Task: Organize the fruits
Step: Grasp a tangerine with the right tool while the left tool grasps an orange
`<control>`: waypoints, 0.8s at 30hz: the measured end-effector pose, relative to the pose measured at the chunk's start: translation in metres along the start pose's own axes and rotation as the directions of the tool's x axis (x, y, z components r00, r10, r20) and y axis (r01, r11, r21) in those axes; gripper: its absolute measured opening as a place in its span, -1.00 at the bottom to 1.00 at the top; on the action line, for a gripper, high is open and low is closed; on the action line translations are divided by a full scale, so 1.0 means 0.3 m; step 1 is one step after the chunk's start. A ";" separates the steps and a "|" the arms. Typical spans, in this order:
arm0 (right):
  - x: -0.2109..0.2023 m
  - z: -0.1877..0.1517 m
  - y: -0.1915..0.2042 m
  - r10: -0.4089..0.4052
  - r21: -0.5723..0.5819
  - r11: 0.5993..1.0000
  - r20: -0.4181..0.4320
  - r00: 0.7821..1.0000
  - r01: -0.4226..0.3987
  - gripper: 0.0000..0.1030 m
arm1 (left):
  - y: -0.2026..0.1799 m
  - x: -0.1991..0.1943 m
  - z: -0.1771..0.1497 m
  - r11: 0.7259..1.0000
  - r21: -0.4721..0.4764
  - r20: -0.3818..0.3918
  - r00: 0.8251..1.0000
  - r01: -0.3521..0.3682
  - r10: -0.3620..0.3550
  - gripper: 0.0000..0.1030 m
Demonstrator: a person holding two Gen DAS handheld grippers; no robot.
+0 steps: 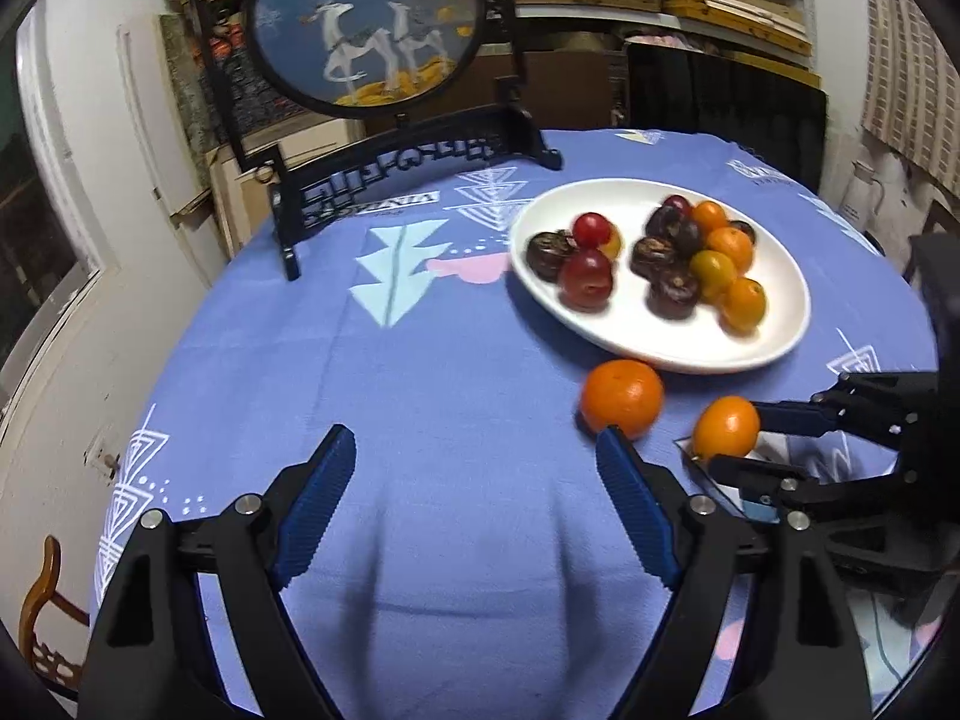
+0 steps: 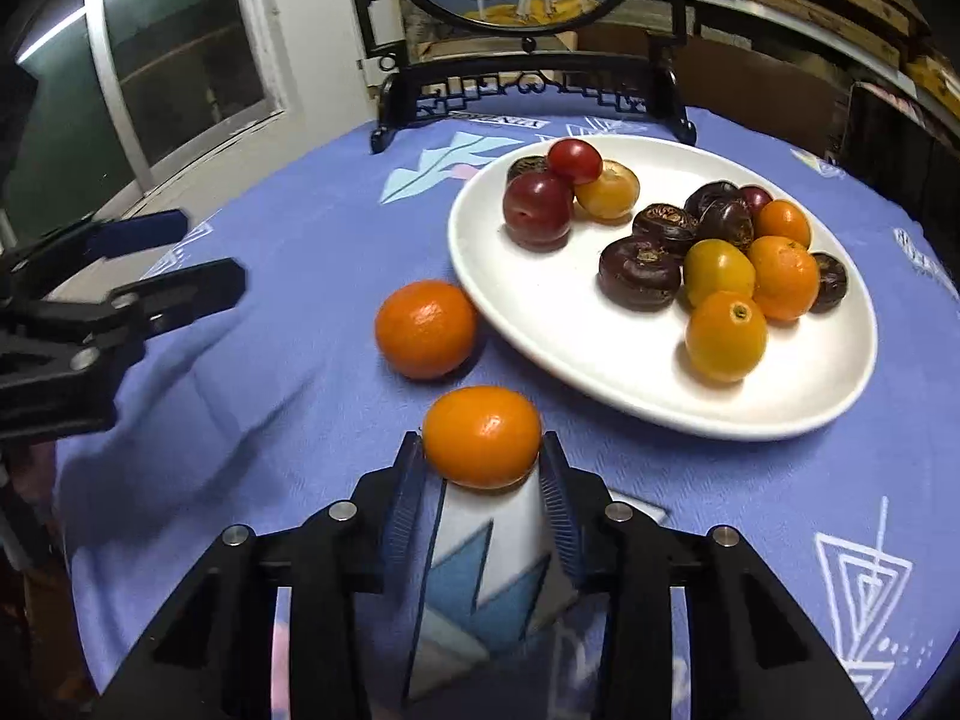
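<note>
A white plate (image 2: 750, 402) on the blue tablecloth holds several red plums, dark water chestnuts and small oranges. My right gripper (image 2: 483, 450) is shut on a small orange (image 2: 482, 435) just in front of the plate; this also shows in the left wrist view (image 1: 726, 426). A larger orange (image 2: 426, 329) lies on the cloth beside the plate's near left rim, also in the left wrist view (image 1: 622, 397). My left gripper (image 1: 474, 450) is open and empty, its right fingertip close to the larger orange.
A round deer picture in a black carved stand (image 1: 366, 24) stands at the table's far side. Shelves with stacked boards are behind it. A wooden chair (image 1: 42, 606) is at the table's left. A window (image 2: 162, 54) is on the left wall.
</note>
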State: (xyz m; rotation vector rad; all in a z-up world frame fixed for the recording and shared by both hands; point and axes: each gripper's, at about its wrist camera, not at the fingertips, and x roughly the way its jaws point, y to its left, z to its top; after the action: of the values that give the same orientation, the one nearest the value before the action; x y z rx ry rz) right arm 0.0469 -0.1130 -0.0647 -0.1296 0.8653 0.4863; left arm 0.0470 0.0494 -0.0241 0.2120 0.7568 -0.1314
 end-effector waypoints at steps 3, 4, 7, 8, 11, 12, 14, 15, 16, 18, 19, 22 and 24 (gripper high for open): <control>-0.064 -0.032 -0.029 0.004 0.016 1.000 0.016 1.000 -0.004 -0.23 | -0.058 0.015 -0.002 0.998 0.046 -0.006 0.999 0.032 -0.032 0.56; -0.083 -0.043 -0.040 0.004 0.022 1.000 0.021 1.000 -0.004 -0.23 | -0.086 0.026 0.000 0.997 0.065 -0.009 0.999 0.045 -0.045 0.56; -0.127 -0.076 -0.069 0.007 0.050 0.999 0.034 0.999 -0.009 -0.23 | -0.151 0.077 0.013 0.993 0.098 -0.020 0.998 0.067 -0.065 0.56; -0.138 -0.086 -0.075 0.008 0.054 0.999 0.037 0.999 -0.010 -0.23 | -0.166 0.093 0.018 0.992 0.105 -0.026 0.997 0.069 -0.066 0.56; -0.152 -0.106 -0.089 0.012 0.060 0.998 0.039 0.999 -0.014 -0.23 | -0.205 0.162 0.037 0.990 0.117 -0.054 0.996 0.073 -0.067 0.56; -0.152 -0.111 -0.093 0.014 0.063 0.998 0.038 0.999 -0.017 -0.23 | -0.211 0.179 0.042 0.990 0.119 -0.061 0.996 0.072 -0.066 0.56; -0.146 -0.118 -0.104 0.021 0.077 0.997 0.035 0.999 -0.023 -0.23 | -0.216 0.211 0.054 0.991 0.116 -0.067 0.996 0.060 -0.053 0.56; -0.145 -0.122 -0.109 0.025 0.082 0.996 0.034 0.999 -0.028 -0.23 | -0.212 0.221 0.061 0.992 0.111 -0.069 0.996 0.057 -0.049 0.56; -0.141 -0.124 -0.113 0.025 0.088 0.996 0.034 0.999 -0.028 -0.23 | -0.209 0.230 0.065 0.993 0.102 -0.071 0.996 0.055 -0.048 0.56; -0.130 -0.127 -0.119 0.030 0.095 0.995 0.033 0.999 -0.033 -0.23 | -0.206 0.234 0.066 0.993 0.100 -0.073 0.996 0.056 -0.049 0.56; -0.126 -0.129 -0.122 0.034 0.102 0.994 0.030 0.999 -0.036 -0.23 | -0.206 0.234 0.065 0.993 0.102 -0.073 0.996 0.055 -0.048 0.56; -0.127 -0.128 -0.123 0.040 0.109 0.993 0.038 0.998 -0.044 -0.23 | -0.210 0.228 0.061 0.992 0.112 -0.067 0.996 0.058 -0.051 0.43; -0.130 -0.128 -0.117 0.040 0.107 0.993 0.043 0.998 -0.044 -0.23 | -0.213 0.228 0.059 0.989 0.114 -0.084 0.993 0.089 -0.079 -0.08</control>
State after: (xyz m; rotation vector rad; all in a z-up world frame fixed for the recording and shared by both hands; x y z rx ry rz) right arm 0.0148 -0.1697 -0.0630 -0.0023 0.8542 0.4790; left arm 0.0956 -0.0197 -0.0683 0.2992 0.8378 -0.2494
